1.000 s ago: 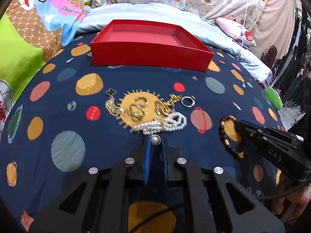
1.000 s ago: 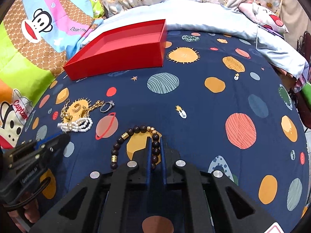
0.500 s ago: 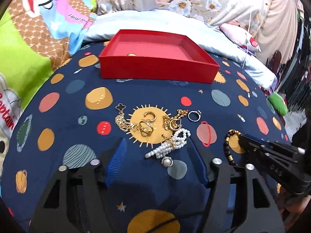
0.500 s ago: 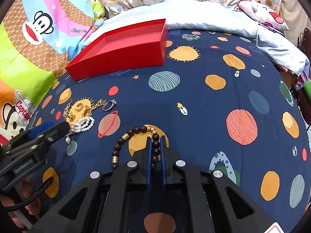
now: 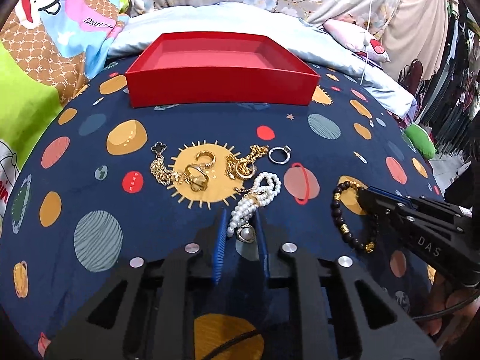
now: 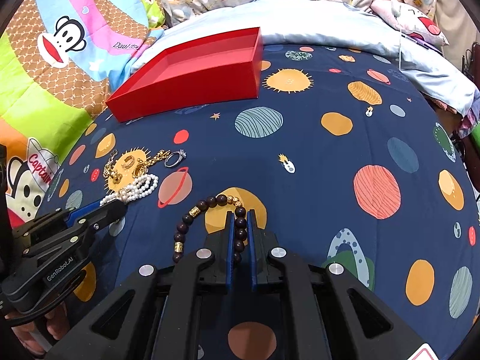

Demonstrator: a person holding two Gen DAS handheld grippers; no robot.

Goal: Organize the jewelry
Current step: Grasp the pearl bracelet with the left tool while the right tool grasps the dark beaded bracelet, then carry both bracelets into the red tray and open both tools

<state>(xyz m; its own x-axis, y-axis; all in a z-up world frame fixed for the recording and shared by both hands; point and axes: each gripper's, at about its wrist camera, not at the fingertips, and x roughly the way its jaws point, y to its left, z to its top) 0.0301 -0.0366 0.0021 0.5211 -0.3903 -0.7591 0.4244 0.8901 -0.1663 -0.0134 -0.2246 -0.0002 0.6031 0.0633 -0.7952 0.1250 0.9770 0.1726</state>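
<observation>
- Pickup was the step in hand, by my reading: both grippers sat low over jewelry on the planet-print bedspread (image 5: 90, 138), and nothing could be seen in the red box (image 5: 222, 69) from either camera.
- Left gripper (image 5: 240, 225) had just been closing, its blue pads narrowed around the near end of the pearl bracelet (image 5: 255, 201), with the large pearl pendant between them; whether the pads already pressed on it I could not tell.
- Right gripper (image 6: 239, 225) was nearly shut, clamped on one side of the dark bead bracelet (image 6: 210, 207), the rest of the loop lying on the cloth.
- Gold chains and rings (image 5: 198, 171) and a silver ring (image 5: 279, 154) lay just beyond the pearls, between them and the box, untouched.
- Next move, I judged, called for a firm pinch, a straight lift so the loose strands would not snag the gold pieces, then a carry to the box.
- Readable writing: "DAS" on the right gripper's arm in the left view, "GenRobot.AI" on the left gripper's arm in the right view, "Captain" and "Daul…" on the cartoon quilt (image 6: 60, 39).
</observation>
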